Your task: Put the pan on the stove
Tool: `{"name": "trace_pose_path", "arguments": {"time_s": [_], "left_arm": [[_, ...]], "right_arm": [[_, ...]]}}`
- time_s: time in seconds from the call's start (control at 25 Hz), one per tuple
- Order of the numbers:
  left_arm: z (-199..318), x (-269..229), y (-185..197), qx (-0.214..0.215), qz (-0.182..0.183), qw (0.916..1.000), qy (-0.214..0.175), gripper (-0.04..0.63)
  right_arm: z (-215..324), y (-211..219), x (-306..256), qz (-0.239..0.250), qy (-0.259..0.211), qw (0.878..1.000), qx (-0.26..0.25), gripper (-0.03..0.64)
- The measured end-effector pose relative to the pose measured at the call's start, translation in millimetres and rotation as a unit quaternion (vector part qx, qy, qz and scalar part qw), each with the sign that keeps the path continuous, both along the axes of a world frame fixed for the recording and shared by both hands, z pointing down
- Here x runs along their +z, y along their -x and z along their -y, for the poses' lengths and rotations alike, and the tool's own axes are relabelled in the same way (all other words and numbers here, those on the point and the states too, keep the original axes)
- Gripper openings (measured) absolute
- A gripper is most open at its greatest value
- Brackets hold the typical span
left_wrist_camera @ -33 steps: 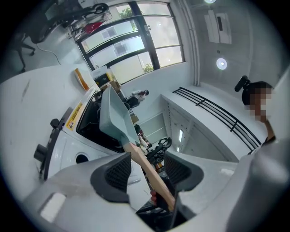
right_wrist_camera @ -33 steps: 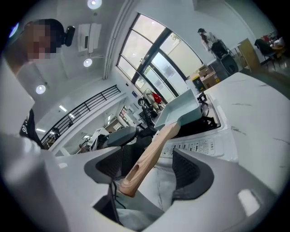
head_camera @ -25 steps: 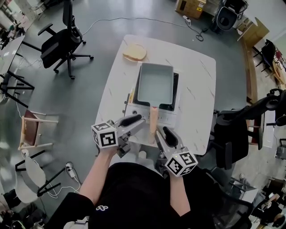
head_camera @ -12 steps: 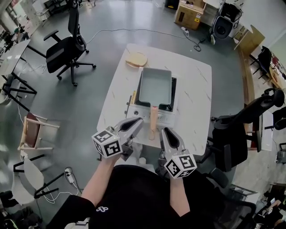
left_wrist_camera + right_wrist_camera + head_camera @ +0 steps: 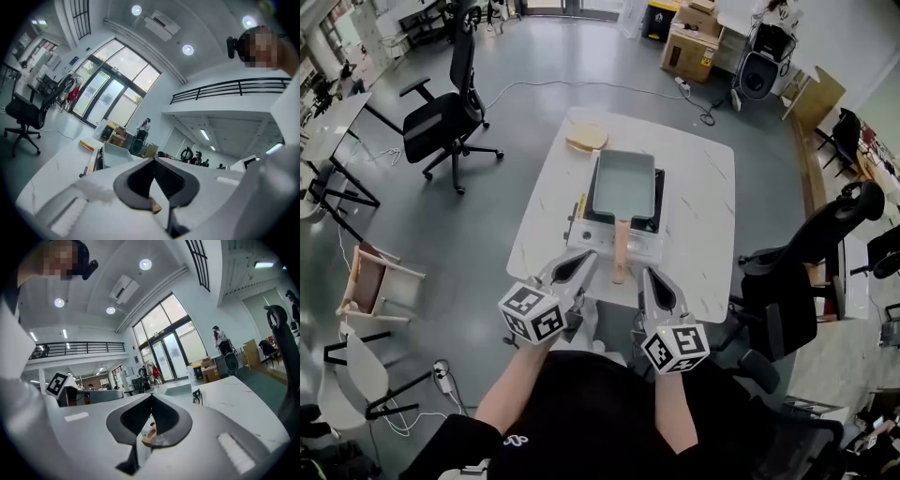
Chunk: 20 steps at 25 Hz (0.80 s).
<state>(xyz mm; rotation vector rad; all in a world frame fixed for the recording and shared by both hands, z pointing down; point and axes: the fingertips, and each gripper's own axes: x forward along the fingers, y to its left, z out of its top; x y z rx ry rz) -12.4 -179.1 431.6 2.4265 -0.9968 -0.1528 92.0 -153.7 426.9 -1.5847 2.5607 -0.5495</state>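
- Head view: where's the pan (image 5: 624,183)?
- On the stove (image 5: 598,240), mid-table (image 5: 703,216). It's rectangular, pale grey-blue, and sits square over the burner. The wooden handle (image 5: 620,253) points to 6 o'clock, straight at me, with its end past the stove's front edge.
- Tools?
- The left gripper (image 5: 584,261) is at 7 o'clock of the handle end and the right gripper (image 5: 647,277) at 5 o'clock. Both are near it, and I see neither touching it.
- Jaws?
- Left gripper view and right gripper view both show the pads pressed together, clenched on nothing. Both pairs have just been closing. A brown sliver shows in the gap below each pair, but it isn't gripped.
- Anything else on the table?
- A tan bread slice (image 5: 587,138) at 11 o'clock of the pan, by the far edge, just clear of the stove. There's a black office chair (image 5: 441,122) on the floor at 10 o'clock, well apart from the table.
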Motion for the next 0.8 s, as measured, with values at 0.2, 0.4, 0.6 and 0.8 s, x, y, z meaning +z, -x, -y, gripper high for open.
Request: {"name": "trace_pose_path", "arguments": {"time_s": [0.2, 0.4, 0.6, 0.8], "left_arm": [[-19.9, -8.3, 0.4, -0.026, 0.022, 0.9991, -0.026, 0.000], [-33.8, -11.1, -5.7, -0.039, 0.050, 0.9972, -0.039, 0.001], [-42.0, -16.1, -14.6, -0.031, 0.065, 0.9962, -0.049, 0.000], [-44.0, -20.3, -14.4, -0.032, 0.063, 0.9959, -0.056, 0.001]], "right_arm": [[-13.9, 5.3, -13.7, -0.011, -0.019, 1.000, 0.000, -0.012], [-22.9, 3.6, -20.4, -0.031, -0.025, 0.999, 0.014, -0.012], [-33.6, -5.2, -25.5, -0.026, -0.029, 0.999, 0.031, -0.012], [-39.4, -7.0, -26.5, -0.026, -0.034, 0.998, 0.035, -0.012]]}}
